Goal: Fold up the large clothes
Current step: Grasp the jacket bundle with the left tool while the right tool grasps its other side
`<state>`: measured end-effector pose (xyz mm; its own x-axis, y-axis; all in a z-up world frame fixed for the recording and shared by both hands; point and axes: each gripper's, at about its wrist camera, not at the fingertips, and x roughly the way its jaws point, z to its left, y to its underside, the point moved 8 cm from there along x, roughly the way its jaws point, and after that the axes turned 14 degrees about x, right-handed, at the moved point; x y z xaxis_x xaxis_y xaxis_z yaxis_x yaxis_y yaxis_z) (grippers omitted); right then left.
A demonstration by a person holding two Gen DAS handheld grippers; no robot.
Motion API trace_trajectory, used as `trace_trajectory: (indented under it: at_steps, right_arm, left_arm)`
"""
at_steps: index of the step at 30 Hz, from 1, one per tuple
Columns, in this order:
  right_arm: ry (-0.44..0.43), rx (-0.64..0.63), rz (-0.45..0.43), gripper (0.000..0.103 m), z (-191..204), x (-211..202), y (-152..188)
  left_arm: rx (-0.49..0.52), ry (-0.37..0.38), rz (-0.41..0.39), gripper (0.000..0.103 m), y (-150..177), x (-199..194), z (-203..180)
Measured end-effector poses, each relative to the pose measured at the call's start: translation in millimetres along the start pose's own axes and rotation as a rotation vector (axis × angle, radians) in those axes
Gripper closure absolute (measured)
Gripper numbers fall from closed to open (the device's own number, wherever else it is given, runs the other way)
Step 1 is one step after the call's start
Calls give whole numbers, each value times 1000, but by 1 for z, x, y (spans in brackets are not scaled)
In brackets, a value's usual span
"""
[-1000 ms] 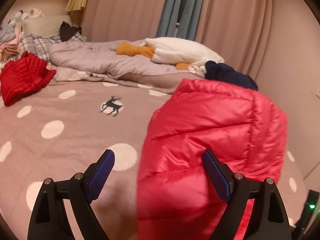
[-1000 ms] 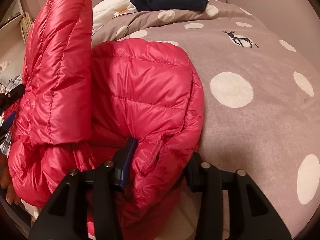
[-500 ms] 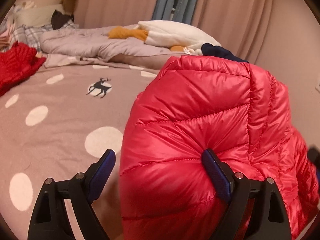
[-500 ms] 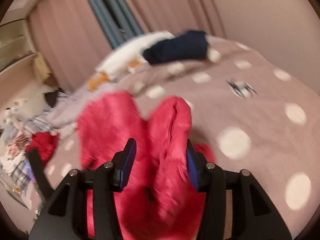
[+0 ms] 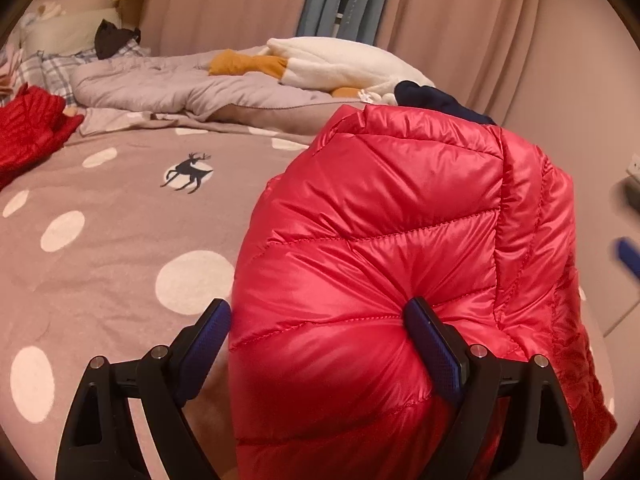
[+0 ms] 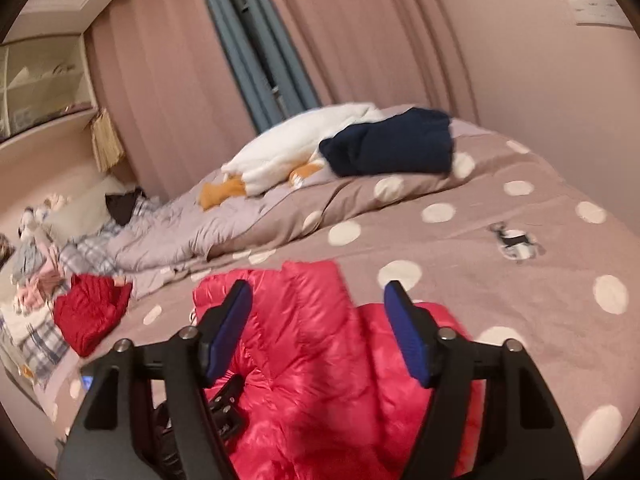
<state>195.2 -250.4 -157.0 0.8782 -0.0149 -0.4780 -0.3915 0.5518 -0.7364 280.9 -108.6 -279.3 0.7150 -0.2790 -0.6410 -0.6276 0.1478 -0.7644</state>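
Note:
A shiny red puffer jacket (image 5: 380, 264) fills the left wrist view, bunched into a tall fold above the spotted bed cover (image 5: 100, 248). My left gripper (image 5: 320, 332) stands wide open; the jacket bulges between its fingers and presses against the right pad (image 5: 434, 350). In the right wrist view the same jacket (image 6: 316, 364) lies on the bed below my right gripper (image 6: 320, 328), which is open, empty and raised above it. The right gripper shows as a blur at the right edge of the left wrist view (image 5: 628, 260).
A darker red jacket (image 6: 90, 312) lies at the left. A navy folded garment (image 6: 392, 146), a white and orange plush (image 6: 296, 152) and a grey quilt (image 5: 168, 88) sit at the back. Curtains (image 5: 440, 20) and a wall bound the far side.
My right gripper has let go of the jacket, opened and lifted up and back. The jacket fold has risen and filled more of the left view; the left gripper stays open.

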Motion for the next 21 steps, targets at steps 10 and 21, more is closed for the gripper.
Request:
trace_trajectory:
  at_steps: [10,21]
  right_arm:
    - [175,-35,131,59,-59,73,55]
    - [191,0,123,58,-88,85,76]
  left_arm:
    - [-7,43,28,11,3,9,-8]
    - [29,44,-57,4,12,26,-19]
